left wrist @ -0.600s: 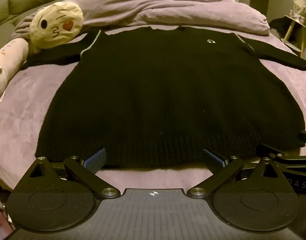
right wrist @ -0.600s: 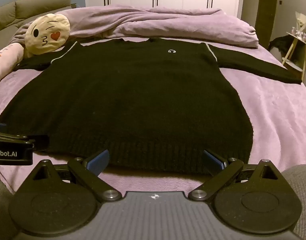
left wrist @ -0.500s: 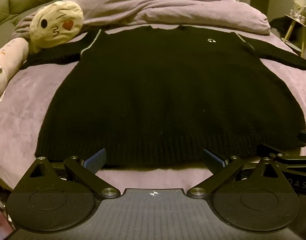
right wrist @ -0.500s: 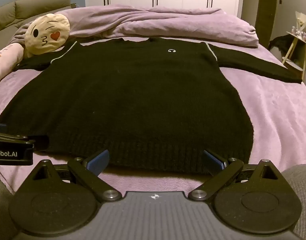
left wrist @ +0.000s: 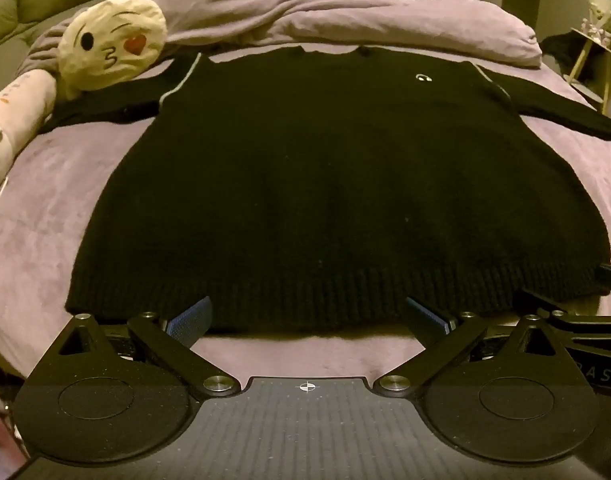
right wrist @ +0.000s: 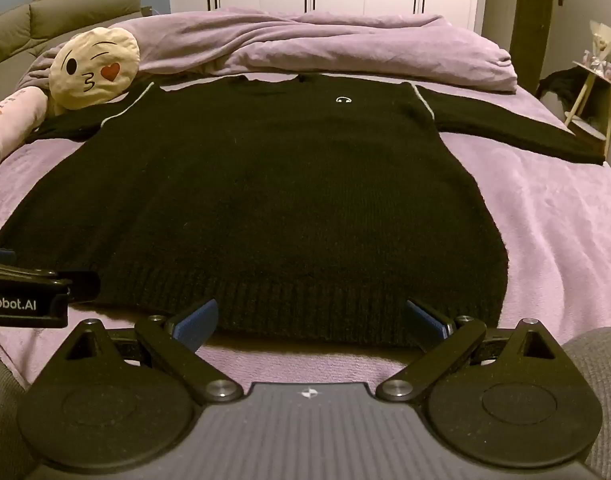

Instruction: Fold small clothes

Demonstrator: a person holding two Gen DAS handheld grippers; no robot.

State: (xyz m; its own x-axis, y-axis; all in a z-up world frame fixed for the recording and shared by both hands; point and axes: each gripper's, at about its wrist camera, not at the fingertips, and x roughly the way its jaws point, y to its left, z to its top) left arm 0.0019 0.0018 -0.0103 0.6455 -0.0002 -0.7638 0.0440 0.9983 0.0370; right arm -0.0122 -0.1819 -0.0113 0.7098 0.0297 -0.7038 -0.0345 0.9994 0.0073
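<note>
A black knit sweater (left wrist: 313,184) (right wrist: 265,200) lies flat on the purple bed, hem nearest me, both sleeves spread out to the sides. My left gripper (left wrist: 307,316) hovers open at the hem, left of its middle, with nothing between its blue pads. My right gripper (right wrist: 311,316) is open too, over the hem's right part, empty. Each gripper's body shows at the edge of the other's view: the right one (left wrist: 577,320) and the left one (right wrist: 21,292).
A bunched purple duvet (left wrist: 345,16) lies across the head of the bed. A kissing-face emoji cushion (left wrist: 113,48) and a long plush toy (left wrist: 9,120) sit at the left, by the left sleeve. A small side table (right wrist: 593,92) stands at the right.
</note>
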